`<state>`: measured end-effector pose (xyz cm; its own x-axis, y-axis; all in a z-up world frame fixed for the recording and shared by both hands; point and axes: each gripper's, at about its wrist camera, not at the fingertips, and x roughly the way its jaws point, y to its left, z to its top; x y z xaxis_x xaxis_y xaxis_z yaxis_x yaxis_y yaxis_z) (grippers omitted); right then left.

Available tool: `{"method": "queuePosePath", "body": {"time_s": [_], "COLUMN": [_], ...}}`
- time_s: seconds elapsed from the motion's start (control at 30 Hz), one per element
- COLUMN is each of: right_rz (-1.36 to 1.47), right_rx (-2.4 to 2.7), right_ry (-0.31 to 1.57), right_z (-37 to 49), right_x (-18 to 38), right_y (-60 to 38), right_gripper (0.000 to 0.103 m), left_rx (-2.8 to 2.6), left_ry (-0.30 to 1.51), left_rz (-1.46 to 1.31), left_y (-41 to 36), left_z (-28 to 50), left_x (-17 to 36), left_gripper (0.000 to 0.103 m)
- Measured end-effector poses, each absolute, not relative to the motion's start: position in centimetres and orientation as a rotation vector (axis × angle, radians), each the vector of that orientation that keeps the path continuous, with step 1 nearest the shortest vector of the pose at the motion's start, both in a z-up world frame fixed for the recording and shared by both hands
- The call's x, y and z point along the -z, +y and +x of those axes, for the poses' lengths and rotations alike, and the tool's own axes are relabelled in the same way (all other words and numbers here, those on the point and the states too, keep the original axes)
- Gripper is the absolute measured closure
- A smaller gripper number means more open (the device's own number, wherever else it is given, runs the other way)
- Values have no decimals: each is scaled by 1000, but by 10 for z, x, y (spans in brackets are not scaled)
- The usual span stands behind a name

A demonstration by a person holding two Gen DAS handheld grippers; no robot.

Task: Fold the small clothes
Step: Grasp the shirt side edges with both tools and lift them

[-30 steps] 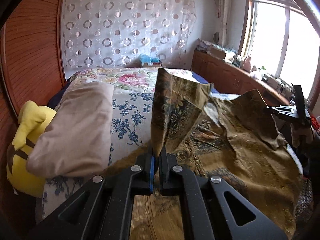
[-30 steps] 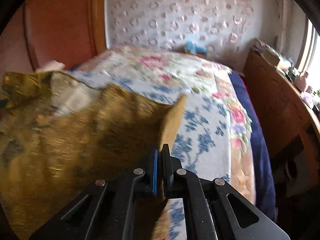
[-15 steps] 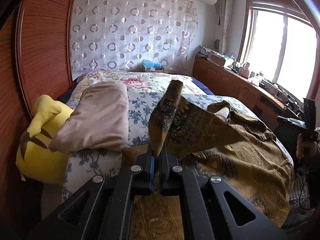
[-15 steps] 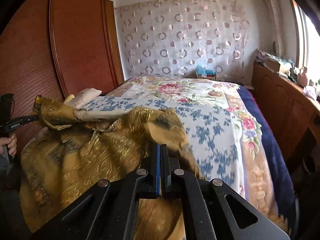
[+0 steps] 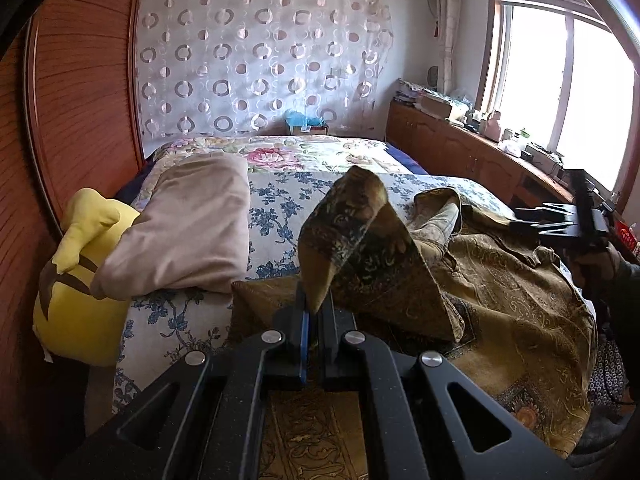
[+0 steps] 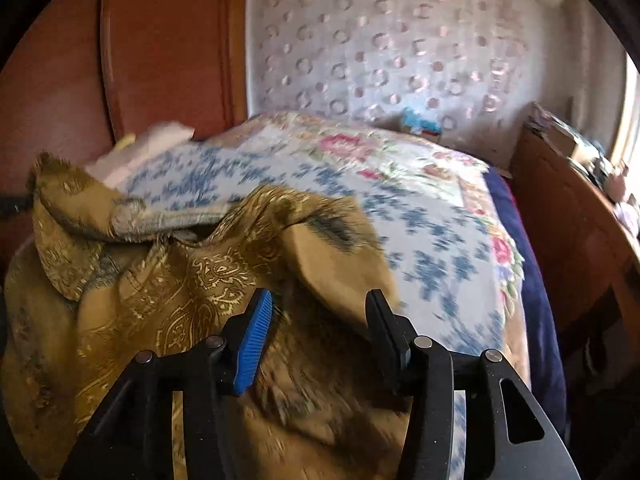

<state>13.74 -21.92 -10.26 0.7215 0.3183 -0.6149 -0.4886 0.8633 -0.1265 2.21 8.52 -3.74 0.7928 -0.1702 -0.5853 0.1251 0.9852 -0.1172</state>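
A gold-brown patterned garment lies spread over the near end of the bed; it also shows in the right wrist view. My left gripper is shut on a corner of the garment, which stands up folded above the fingers. My right gripper is open, its jaws wide apart, with a loose flap of the garment lying between and just beyond them. In the left wrist view the right gripper shows at the far right, above the garment's edge.
The bed has a blue and pink floral cover. A beige pillow and a yellow plush toy lie at its left. A wooden wardrobe stands left, a wooden cabinet under the window right.
My right gripper has opened and let go of the garment's corner, which has dropped onto the bed. My left gripper stays shut on its corner and has drawn back slightly.
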Motion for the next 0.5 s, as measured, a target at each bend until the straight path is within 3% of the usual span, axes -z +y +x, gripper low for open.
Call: {"method": "queuePosePath", "body": {"time_s": [0.17, 0.2, 0.23, 0.27, 0.3, 0.5], "right_rz": [-370, -373, -375, -368, -353, -179], "right_rx": [-385, -380, -374, -373, -371, -430], "right_ry": [693, 702, 713, 721, 714, 528], "right_z": [174, 179, 184, 186, 183, 121], "right_x": [114, 116, 117, 117, 117, 70], "right_y": [-197, -198, -198, -199, -200, -231], "right_gripper": [54, 69, 76, 96, 102, 102], "left_rx": [159, 159, 160, 161, 162, 161], "left_ry": [646, 648, 648, 647, 645, 640], "left_rz": [-87, -89, -91, -94, -97, -120], "left_y": [87, 87, 87, 88, 89, 94], "left_z": [21, 21, 21, 19, 18, 10], "left_x": [43, 44, 45, 46, 46, 47], "left_gripper": [99, 99, 99, 99, 99, 99]}}
